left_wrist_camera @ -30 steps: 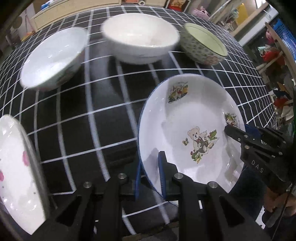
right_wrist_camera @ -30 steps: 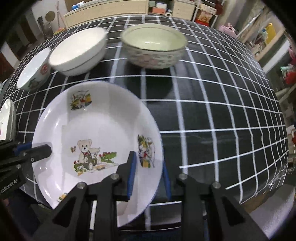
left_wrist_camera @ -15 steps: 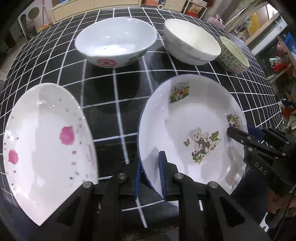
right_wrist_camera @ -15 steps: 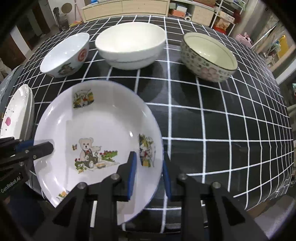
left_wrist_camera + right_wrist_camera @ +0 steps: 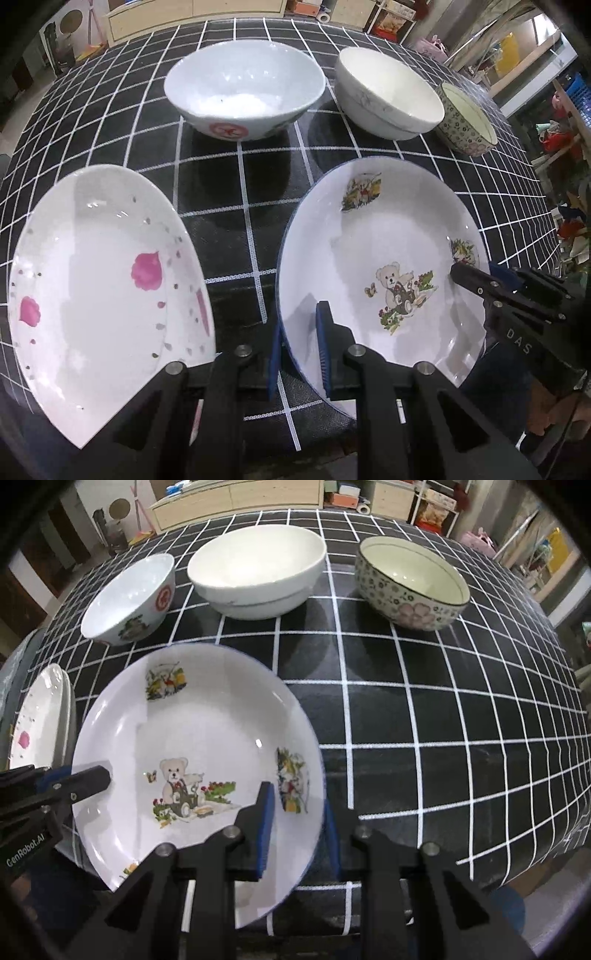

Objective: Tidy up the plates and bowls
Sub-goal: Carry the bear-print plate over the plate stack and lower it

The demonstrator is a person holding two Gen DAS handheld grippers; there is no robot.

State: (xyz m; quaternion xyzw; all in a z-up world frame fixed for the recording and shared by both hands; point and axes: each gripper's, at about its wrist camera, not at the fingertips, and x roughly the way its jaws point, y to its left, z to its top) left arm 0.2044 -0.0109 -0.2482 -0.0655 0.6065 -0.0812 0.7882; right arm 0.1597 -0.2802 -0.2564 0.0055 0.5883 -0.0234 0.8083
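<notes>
A white bear-print plate [image 5: 388, 236] [image 5: 207, 720] hangs just over the black grid tablecloth [image 5: 424, 709], held from both sides. My left gripper [image 5: 299, 350] is shut on its left rim; the right wrist view shows that gripper [image 5: 85, 779] at the plate's far side. My right gripper [image 5: 297, 834] is shut on the right rim and appears in the left wrist view [image 5: 480, 284]. A white plate with pink flowers [image 5: 103, 288] [image 5: 37, 720] lies just left of the held plate.
Three bowls stand in a row behind: a white one with a red emblem [image 5: 243, 92] [image 5: 129, 598], a plain white one [image 5: 388, 96] [image 5: 258, 568], a floral one [image 5: 465, 122] [image 5: 410, 583]. The table's front edge is close below the grippers. Shelves and clutter lie beyond.
Both grippers carried the bear-print plate leftward, so the pink-flower plate came from the frame's edge to right beside it. In the last half second little has moved.
</notes>
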